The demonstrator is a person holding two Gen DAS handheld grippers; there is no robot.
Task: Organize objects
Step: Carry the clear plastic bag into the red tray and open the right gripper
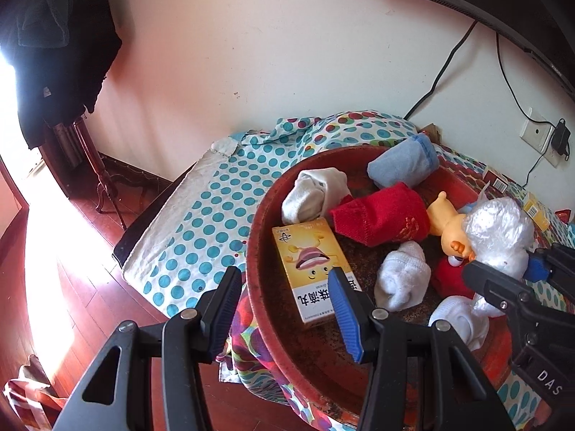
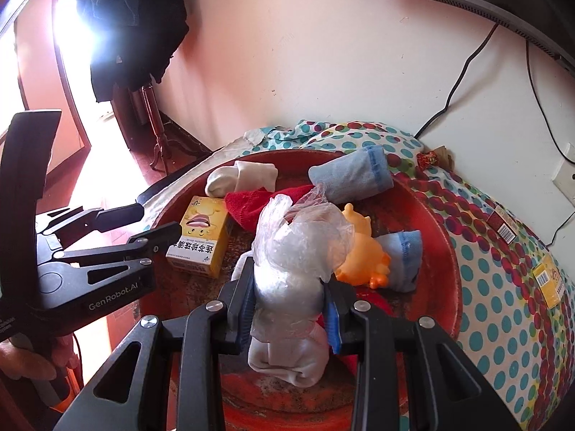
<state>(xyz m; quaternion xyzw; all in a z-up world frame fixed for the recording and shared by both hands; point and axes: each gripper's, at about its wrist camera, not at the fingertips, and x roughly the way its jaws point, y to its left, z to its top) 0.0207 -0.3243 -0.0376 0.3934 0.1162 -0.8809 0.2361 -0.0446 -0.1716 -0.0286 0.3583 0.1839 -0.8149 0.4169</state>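
A round red basin sits on a dotted cloth. In it lie a yellow medicine box, a red towel, a rolled blue cloth, white socks, and an orange toy figure. My right gripper is shut on a crumpled clear plastic bag above the basin. My left gripper is open and empty over the basin's left rim, near the box.
The dotted cloth covers a table against a white wall. Small yellow and red boxes lie on it at the right. Cables and a wall socket are behind. A red wood floor lies to the left.
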